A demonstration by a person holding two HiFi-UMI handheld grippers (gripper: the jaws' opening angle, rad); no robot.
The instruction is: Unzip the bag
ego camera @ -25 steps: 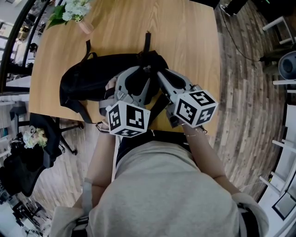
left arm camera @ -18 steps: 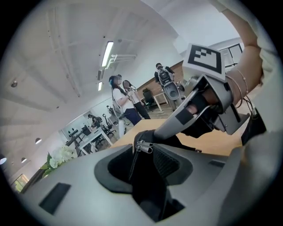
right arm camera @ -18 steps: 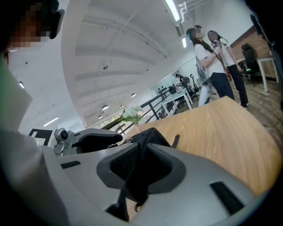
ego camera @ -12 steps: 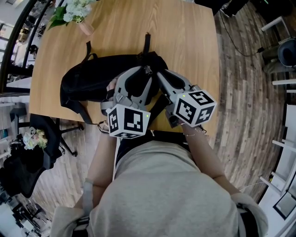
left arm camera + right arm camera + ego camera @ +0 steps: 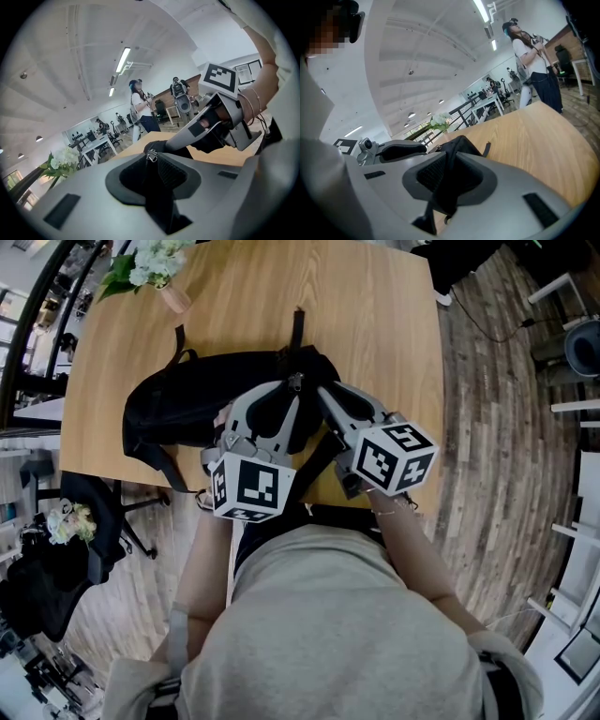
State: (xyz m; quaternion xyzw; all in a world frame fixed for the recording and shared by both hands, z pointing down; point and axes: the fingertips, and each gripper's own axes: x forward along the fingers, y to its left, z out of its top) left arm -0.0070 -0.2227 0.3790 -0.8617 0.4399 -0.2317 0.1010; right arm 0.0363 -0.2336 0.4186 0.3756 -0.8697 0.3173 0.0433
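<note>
A light oak rectangular wooden table (image 5: 375,315) stands on a grey-brown plank floor (image 5: 487,427). At the table's far left corner is a bunch of white flowers with green leaves (image 5: 145,261). Just off its left edge sits a black swivel office chair (image 5: 94,507) (partly under the tabletop). Above the table, a white ceiling (image 5: 70,70) carries long fluorescent strip lights (image 5: 123,58).

The bag (image 5: 178,404) shows matt black woven cloth, and its zipper pull (image 5: 151,155) glints as bright metal. The table (image 5: 375,324) is smooth pale wood with a satin sheen. The right gripper (image 5: 450,154) is matt grey plastic with ribbed black pads (image 5: 430,172). The floor (image 5: 506,427) is worn grey planks.
</note>
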